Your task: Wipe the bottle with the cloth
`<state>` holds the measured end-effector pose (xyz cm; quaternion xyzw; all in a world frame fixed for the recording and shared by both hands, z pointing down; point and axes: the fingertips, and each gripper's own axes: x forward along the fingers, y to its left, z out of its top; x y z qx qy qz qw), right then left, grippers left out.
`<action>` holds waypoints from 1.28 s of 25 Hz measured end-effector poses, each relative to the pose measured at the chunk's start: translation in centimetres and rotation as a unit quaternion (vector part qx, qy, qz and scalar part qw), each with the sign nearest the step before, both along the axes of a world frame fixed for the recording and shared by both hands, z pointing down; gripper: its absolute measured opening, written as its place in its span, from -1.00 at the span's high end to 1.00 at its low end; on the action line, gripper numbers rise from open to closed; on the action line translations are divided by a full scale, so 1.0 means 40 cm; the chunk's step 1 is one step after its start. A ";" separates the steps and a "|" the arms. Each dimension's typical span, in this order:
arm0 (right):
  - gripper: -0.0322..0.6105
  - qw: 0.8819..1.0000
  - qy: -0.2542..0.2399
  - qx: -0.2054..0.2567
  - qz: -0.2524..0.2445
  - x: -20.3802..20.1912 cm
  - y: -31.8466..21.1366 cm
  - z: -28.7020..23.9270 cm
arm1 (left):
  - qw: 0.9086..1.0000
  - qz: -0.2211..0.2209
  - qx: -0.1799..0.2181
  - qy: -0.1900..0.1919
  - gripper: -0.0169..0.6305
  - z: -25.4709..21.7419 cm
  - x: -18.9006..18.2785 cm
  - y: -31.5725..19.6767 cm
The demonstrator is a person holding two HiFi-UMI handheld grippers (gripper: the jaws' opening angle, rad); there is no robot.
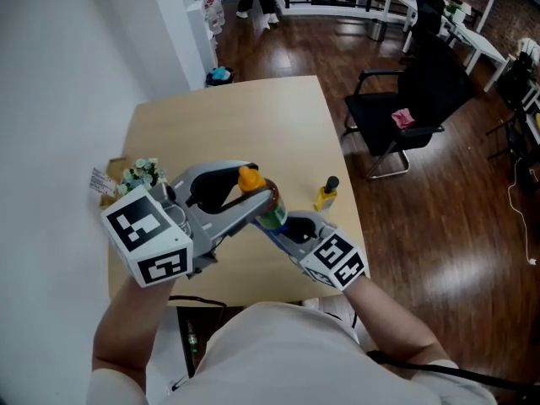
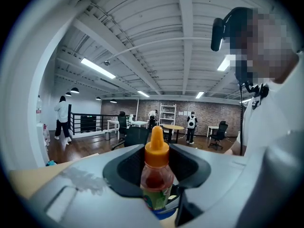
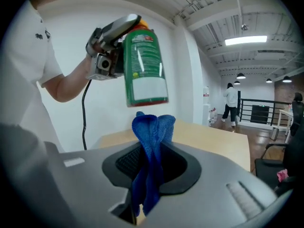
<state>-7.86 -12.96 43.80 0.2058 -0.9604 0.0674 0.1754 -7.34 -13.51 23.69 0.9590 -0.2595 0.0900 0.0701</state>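
My left gripper (image 1: 253, 194) is shut on a bottle (image 1: 268, 211) with an orange cap and a green label, holding it tilted above the table's front part. In the left gripper view the bottle (image 2: 156, 179) stands between the jaws with its cap pointing away. My right gripper (image 1: 291, 226) is shut on a blue cloth (image 1: 267, 231), right under the bottle. In the right gripper view the cloth (image 3: 152, 137) sticks up from the jaws. Its top sits just below the bottle's base (image 3: 142, 65), and I cannot tell whether they touch.
A small yellow bottle with a black cap (image 1: 326, 194) stands on the wooden table (image 1: 236, 125) near its right edge. Flowers and a small box (image 1: 131, 178) sit at the left edge. A black office chair (image 1: 413, 108) stands to the right of the table.
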 end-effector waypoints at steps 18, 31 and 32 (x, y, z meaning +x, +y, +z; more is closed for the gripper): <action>0.62 0.999 0.001 0.013 0.033 0.101 -0.012 -0.032 | 0.999 -0.017 -0.006 -0.040 0.45 0.059 -0.007 -0.024; 0.62 0.990 -0.013 0.002 0.137 0.351 -0.010 -0.036 | 0.995 -0.067 -0.034 -0.063 0.45 0.268 -0.008 -0.114; 0.62 0.990 -0.013 0.001 0.143 0.374 -0.004 -0.036 | 0.994 -0.076 -0.039 -0.065 0.45 0.299 -0.007 -0.125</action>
